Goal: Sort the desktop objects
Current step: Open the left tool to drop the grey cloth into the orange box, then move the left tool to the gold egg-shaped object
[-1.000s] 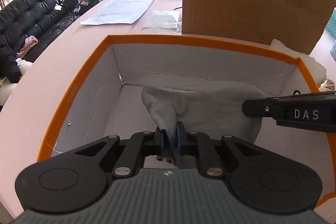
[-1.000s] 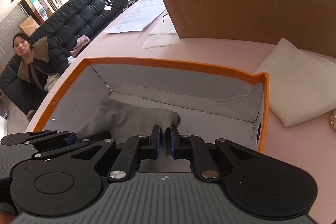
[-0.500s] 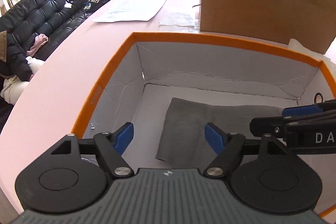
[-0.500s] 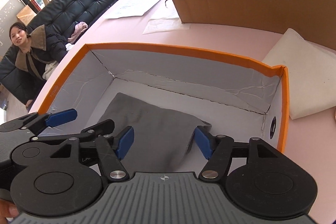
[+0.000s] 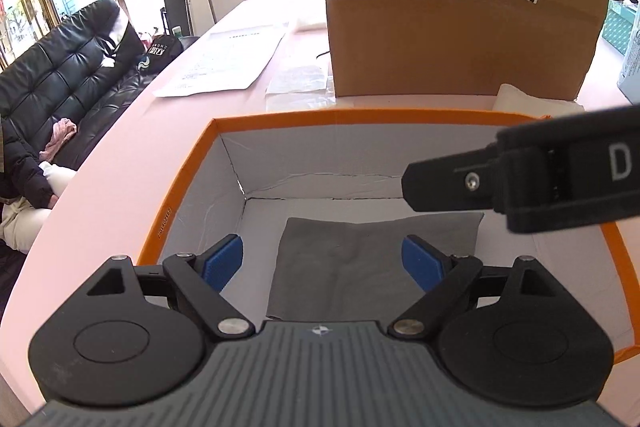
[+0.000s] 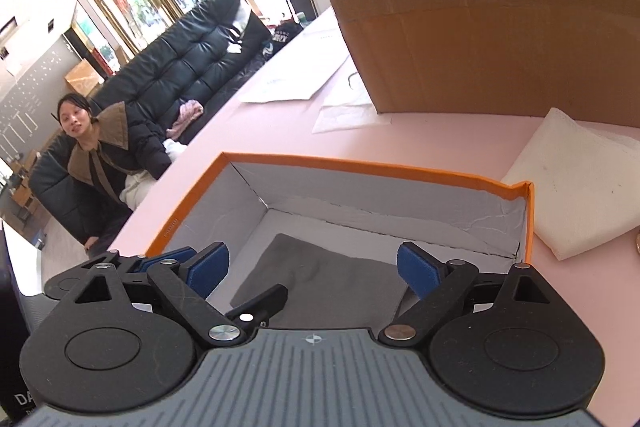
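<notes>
Grey cloth (image 5: pixel 372 263), one, flat inside one orange-rimmed box (image 5: pixel 176 203)

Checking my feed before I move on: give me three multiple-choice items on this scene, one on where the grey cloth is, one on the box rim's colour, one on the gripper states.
1. Where does the grey cloth lie?
A. on the floor of the orange-rimmed box
B. on the pink table
C. on the cardboard box

2. What colour is the rim of the box holding the cloth?
A. blue
B. orange
C. green

3. How are the two grippers?
A. both shut on the cloth
B. one open, one shut
C. both open

Answers: 1 A, the cloth lies flat inside the box walls. 2 B, an orange edge runs round the top. 3 C, the left gripper and right gripper show blue pads wide apart, holding nothing.
</notes>
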`<state>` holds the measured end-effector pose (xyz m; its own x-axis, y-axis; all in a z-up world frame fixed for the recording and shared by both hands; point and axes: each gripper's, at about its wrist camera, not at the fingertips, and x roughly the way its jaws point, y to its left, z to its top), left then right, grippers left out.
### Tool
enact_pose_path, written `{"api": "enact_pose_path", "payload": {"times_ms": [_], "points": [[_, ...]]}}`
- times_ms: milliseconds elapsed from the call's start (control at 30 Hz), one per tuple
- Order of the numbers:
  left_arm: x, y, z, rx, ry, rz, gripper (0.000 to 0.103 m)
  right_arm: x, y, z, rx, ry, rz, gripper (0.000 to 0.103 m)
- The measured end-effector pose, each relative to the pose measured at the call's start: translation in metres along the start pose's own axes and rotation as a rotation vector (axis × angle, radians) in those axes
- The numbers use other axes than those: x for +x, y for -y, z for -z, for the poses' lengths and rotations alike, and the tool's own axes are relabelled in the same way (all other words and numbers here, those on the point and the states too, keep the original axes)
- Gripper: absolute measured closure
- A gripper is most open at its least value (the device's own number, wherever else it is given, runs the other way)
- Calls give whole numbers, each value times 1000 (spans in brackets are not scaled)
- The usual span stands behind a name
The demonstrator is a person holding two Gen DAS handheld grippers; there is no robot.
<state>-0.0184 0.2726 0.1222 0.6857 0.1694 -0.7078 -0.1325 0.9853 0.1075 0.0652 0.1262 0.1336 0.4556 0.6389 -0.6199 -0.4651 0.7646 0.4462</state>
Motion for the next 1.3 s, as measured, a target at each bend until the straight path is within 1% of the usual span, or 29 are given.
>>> {"api": "enact_pose_path", "payload": {"times_ms": [100, 200, 267, 300, 333, 400, 433, 467, 567, 633, 733, 800, 900, 967, 1000, 1033, 1133, 1167, 1233, 1267, 1300], "points": [[-19, 0, -5, -41, 76, 2, 17, -18, 6, -2, 32, 67, -53, 12], [-44, 6, -12, -83, 156, 18, 17, -45, 24, -3, 95, 150, -97, 12], [-62, 17, -17, -86, 220, 50, 17, -63, 37, -3, 137, 205, -124, 12], [-71, 24, -19, -82, 257, 71, 15, -74, 47, -1, 154, 231, -117, 12], [-78, 34, -21, -78, 291, 92, 12, -85, 57, 1, 171, 256, -109, 11], [-86, 58, -23, -64, 334, 139, 11, -107, 77, 5, 205, 307, -92, 8], [-87, 73, -24, -48, 336, 176, 11, -116, 90, 6, 220, 331, -61, 6], [-86, 89, -25, -31, 334, 213, 11, -127, 104, 11, 236, 352, -32, 5], [-80, 141, -25, 31, 313, 327, 11, -150, 147, 24, 291, 380, 49, 5], [-72, 176, -23, 72, 299, 383, 11, -161, 176, 36, 332, 393, 100, 5], [-55, 223, -24, 112, 269, 447, 11, -172, 216, 55, 407, 409, 139, 5], [-38, 247, -23, 108, 236, 478, 11, -177, 242, 66, 459, 419, 158, 5], [-7, 274, -19, 89, 174, 518, 11, -175, 275, 77, 513, 406, 164, 5], [15, 286, -16, 71, 139, 530, 11, -170, 295, 82, 533, 392, 170, 5], [24, 290, -14, 71, 133, 532, 11, -172, 295, 88, 526, 380, 173, 5], [33, 293, -12, 72, 130, 533, 11, -166, 300, 82, 509, 351, 168, 5], [62, 295, -8, 77, 107, 503, 11, -141, 315, 61, 481, 265, 118, 5], [70, 292, -5, 63, 101, 497, 11, -132, 320, 55, 473, 236, 101, 5], [87, 286, -5, 29, 90, 474, 11, -114, 332, 47, 499, 186, 64, 5], [96, 285, -7, 21, 83, 465, 11, -110, 336, 46, 501, 185, 56, 5], [101, 284, -7, 24, 92, 463, 11, -105, 340, 45, 502, 184, 49, 6]]}}
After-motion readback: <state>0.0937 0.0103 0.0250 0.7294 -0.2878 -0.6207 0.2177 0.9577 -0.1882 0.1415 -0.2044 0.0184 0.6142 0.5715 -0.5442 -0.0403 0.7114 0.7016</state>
